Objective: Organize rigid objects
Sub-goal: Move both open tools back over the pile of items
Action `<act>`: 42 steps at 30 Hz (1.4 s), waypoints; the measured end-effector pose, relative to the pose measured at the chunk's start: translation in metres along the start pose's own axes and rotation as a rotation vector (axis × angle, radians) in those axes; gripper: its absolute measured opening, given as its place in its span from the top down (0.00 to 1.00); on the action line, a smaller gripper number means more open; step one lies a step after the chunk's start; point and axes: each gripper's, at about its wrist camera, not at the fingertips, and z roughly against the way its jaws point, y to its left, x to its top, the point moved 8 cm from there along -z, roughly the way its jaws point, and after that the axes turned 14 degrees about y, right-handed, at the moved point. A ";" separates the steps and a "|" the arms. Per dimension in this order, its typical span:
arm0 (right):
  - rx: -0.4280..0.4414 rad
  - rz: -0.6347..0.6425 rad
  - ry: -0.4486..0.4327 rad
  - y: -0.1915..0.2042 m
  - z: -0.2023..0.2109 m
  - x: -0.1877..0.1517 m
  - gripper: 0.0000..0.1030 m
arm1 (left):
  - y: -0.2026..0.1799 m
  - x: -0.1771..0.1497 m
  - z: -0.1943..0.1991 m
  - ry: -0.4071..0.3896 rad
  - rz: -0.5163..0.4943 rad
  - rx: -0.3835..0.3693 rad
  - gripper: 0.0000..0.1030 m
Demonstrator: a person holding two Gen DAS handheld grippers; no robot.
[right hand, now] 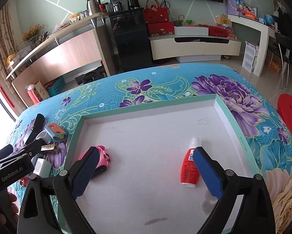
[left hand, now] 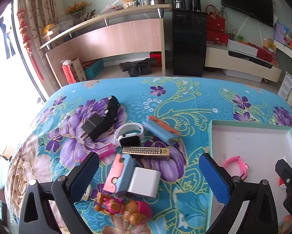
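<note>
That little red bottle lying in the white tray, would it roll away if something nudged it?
Probably. The red bottle lies on its side on the tray's flat floor, and its rounded body would likely roll sideways. Its narrower white cap end might make it curve. It looks like small, stiff plastic, so probably light.

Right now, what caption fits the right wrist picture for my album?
Open right gripper over the tray holding a pink watch and red bottle.
</note>
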 end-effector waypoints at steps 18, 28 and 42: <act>0.105 0.050 0.008 0.065 -0.012 -0.001 0.02 | 0.112 -0.018 0.017 -0.082 0.191 0.009 0.00; 0.211 0.215 0.052 0.158 -0.013 -0.019 0.03 | 0.166 -0.036 0.010 -0.021 0.226 -0.019 0.00; 0.232 0.397 0.197 0.241 -0.042 -0.078 0.03 | 0.181 -0.065 -0.032 0.140 0.195 -0.090 0.00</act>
